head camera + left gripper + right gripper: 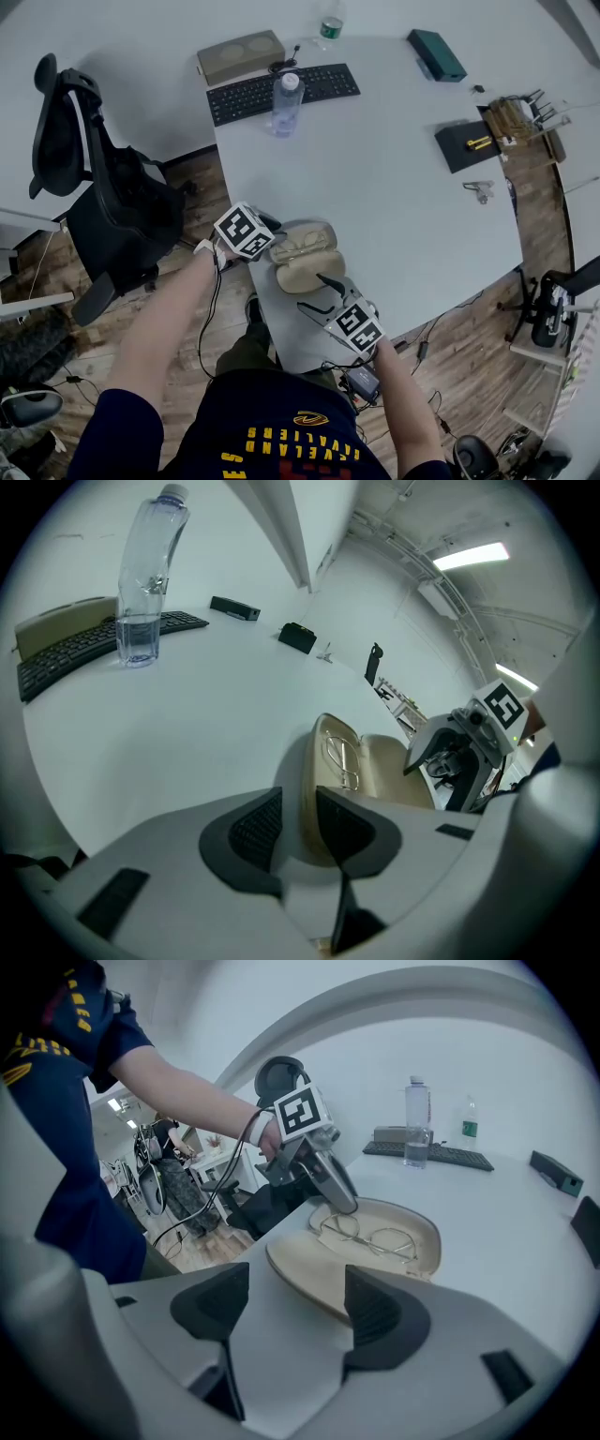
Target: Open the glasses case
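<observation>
A beige glasses case (306,257) lies open near the table's front edge. Thin wire glasses (371,1237) rest in its far half, and the lid (305,1274) lies flat toward me. My left gripper (298,822) reaches over the case's left end. One finger is inside the tray, the other stays outside with a gap, and the end wall (307,789) stands between the open jaws. In the right gripper view the left gripper's fingertip (339,1190) dips over the rim. My right gripper (295,1302) is open just short of the lid, with nothing between its fingers.
A water bottle (286,103) and a black keyboard (281,92) stand at the table's far side, with a green box (436,54) and a black pad (466,145) to the right. An office chair (103,206) sits left of the table. The case lies close to the table edge (272,328).
</observation>
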`<action>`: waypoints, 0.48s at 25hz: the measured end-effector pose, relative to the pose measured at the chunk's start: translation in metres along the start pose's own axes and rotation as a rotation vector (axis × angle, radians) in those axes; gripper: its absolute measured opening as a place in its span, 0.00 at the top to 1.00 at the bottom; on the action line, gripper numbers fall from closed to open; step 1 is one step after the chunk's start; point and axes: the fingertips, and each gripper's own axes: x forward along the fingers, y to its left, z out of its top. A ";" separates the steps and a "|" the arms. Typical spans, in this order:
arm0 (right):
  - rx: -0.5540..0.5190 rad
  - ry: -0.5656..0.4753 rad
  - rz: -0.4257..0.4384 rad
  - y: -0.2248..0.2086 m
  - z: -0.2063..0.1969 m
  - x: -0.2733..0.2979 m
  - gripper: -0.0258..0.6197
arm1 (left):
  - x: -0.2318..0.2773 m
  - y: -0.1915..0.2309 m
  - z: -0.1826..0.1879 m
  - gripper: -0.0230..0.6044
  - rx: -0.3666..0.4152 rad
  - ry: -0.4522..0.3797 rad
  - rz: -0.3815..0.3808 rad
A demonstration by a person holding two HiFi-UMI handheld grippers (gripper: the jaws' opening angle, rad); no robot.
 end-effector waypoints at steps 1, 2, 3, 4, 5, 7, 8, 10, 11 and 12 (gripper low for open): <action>0.009 -0.014 -0.004 -0.001 0.003 -0.001 0.44 | -0.001 -0.002 0.001 0.77 -0.004 -0.013 -0.010; 0.022 -0.029 -0.008 -0.002 0.005 -0.003 0.44 | -0.002 -0.003 0.002 0.77 -0.009 -0.027 -0.019; 0.039 -0.044 -0.013 -0.003 0.008 -0.004 0.44 | -0.003 -0.005 0.003 0.76 -0.013 -0.037 -0.025; 0.056 -0.058 -0.018 -0.005 0.009 -0.006 0.44 | -0.005 -0.006 0.004 0.75 -0.015 -0.044 -0.027; 0.075 -0.073 -0.024 -0.007 0.011 -0.007 0.44 | -0.006 -0.007 0.005 0.75 -0.014 -0.051 -0.029; 0.115 -0.105 -0.035 -0.012 0.015 -0.011 0.44 | -0.009 -0.010 0.007 0.75 -0.014 -0.068 -0.030; 0.133 -0.120 -0.040 -0.014 0.017 -0.013 0.44 | -0.010 -0.011 0.009 0.75 -0.016 -0.078 -0.031; 0.159 -0.147 -0.051 -0.018 0.021 -0.016 0.44 | -0.013 -0.012 0.010 0.74 -0.021 -0.096 -0.033; 0.164 -0.154 -0.058 -0.019 0.023 -0.017 0.44 | -0.015 -0.013 0.011 0.74 -0.024 -0.104 -0.034; 0.163 -0.157 -0.065 -0.020 0.024 -0.018 0.44 | -0.016 -0.013 0.011 0.74 -0.028 -0.111 -0.035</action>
